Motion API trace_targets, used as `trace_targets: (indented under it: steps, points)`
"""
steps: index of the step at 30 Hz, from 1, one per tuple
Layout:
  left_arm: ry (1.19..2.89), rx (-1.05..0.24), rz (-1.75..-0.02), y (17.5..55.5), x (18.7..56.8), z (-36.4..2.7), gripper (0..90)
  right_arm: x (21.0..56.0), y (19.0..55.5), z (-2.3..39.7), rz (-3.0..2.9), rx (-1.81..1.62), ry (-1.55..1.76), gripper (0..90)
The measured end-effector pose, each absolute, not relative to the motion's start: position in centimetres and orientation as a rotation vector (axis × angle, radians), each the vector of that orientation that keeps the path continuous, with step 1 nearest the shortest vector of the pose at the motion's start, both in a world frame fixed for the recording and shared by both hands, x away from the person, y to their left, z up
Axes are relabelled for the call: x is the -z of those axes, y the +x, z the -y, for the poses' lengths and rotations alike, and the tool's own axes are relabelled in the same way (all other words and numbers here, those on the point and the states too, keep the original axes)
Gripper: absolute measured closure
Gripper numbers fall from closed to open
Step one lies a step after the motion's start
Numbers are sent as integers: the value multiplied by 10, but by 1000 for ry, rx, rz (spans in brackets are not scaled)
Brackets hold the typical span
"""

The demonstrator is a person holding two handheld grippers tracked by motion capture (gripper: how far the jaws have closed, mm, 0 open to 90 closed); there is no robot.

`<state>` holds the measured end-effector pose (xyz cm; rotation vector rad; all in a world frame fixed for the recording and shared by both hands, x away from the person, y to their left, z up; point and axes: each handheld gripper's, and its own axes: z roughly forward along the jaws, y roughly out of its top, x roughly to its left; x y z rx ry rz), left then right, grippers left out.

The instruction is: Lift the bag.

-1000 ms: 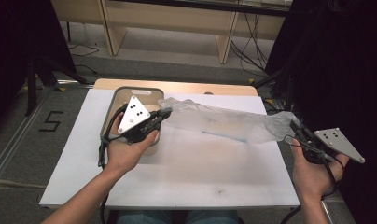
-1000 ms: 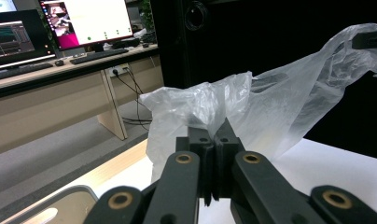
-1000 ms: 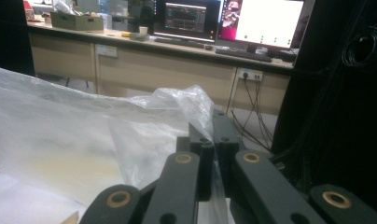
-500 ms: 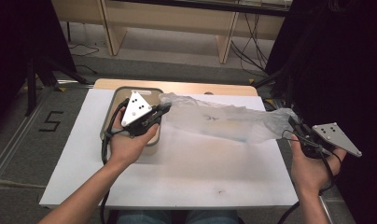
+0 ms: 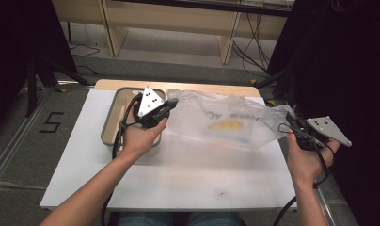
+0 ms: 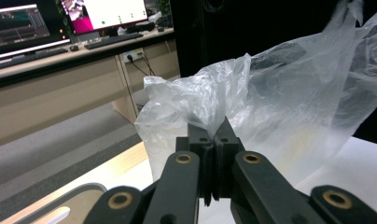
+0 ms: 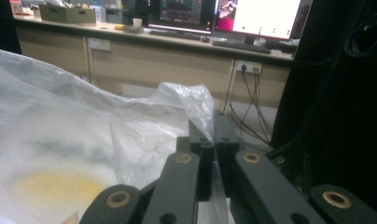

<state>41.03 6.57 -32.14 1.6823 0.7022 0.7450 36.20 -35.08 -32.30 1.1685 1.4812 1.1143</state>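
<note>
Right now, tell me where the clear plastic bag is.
In the high view the clear plastic bag hangs stretched over the white table, between the left hand-held gripper and right hand-held gripper.

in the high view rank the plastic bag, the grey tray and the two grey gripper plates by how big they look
1. Plastic bag, spread between both grippers, clearly largest.
2. Grey tray, partly covered by the left hand.
3. The grey plates: the right gripper's plate looks somewhat bigger than the left gripper's plate, but they tilt differently, so I won't rank them.

The counter (image 5: 178, 183) shows a white top over a pale wooden far edge, and a grey-rimmed rectangular tray (image 5: 109, 123) sits on it at the far left, partly under the person's left hand (image 5: 138, 136).
</note>
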Motion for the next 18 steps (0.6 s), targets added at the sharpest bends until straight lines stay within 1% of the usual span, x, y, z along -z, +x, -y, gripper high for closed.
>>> trace_targets:
  steps: [18]
  points:
    - [1735,-749,-808,447,342,-63,891,341,390,345,-1522,-1075,1213,900]
